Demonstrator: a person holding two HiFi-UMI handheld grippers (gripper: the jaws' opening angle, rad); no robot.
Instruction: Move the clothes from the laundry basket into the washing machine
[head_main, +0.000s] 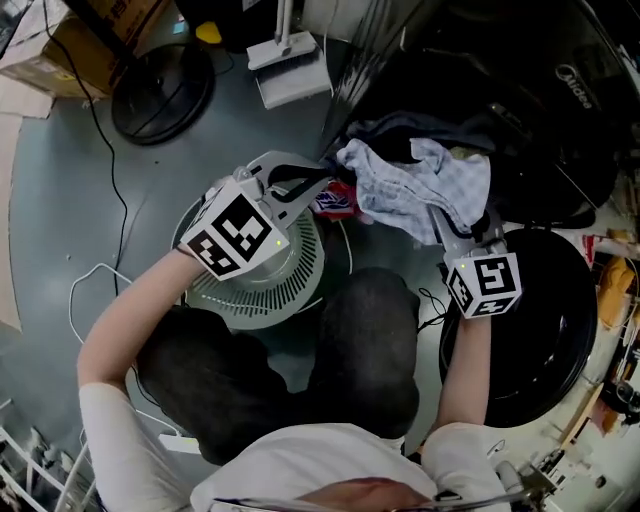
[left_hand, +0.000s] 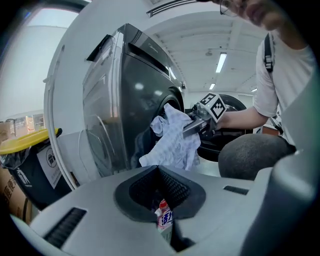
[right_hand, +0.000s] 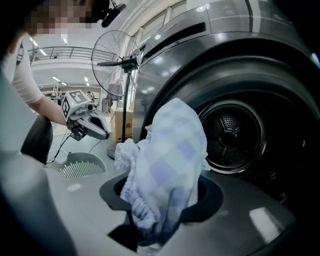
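My right gripper (head_main: 445, 222) is shut on a pale blue checked cloth (head_main: 418, 183), held up in front of the dark washing machine (head_main: 500, 90). In the right gripper view the cloth (right_hand: 167, 165) fills the jaws, and the drum (right_hand: 231, 137) lies just beyond it. My left gripper (head_main: 316, 190) is shut on a small red, white and blue packet (head_main: 335, 201), which sits pinched deep between the jaws (left_hand: 164, 219). It hangs above the round pale laundry basket (head_main: 262, 280). A dark garment (head_main: 425, 128) lies at the machine's mouth.
The machine's round door (head_main: 530, 340) stands open at the right. A standing fan (right_hand: 117, 62) is left of the machine, its base (head_main: 160, 80) on the floor beside a dustpan (head_main: 290, 62) and a cardboard box (head_main: 60, 50). A yellow-lidded bin (left_hand: 25, 145) stands further left.
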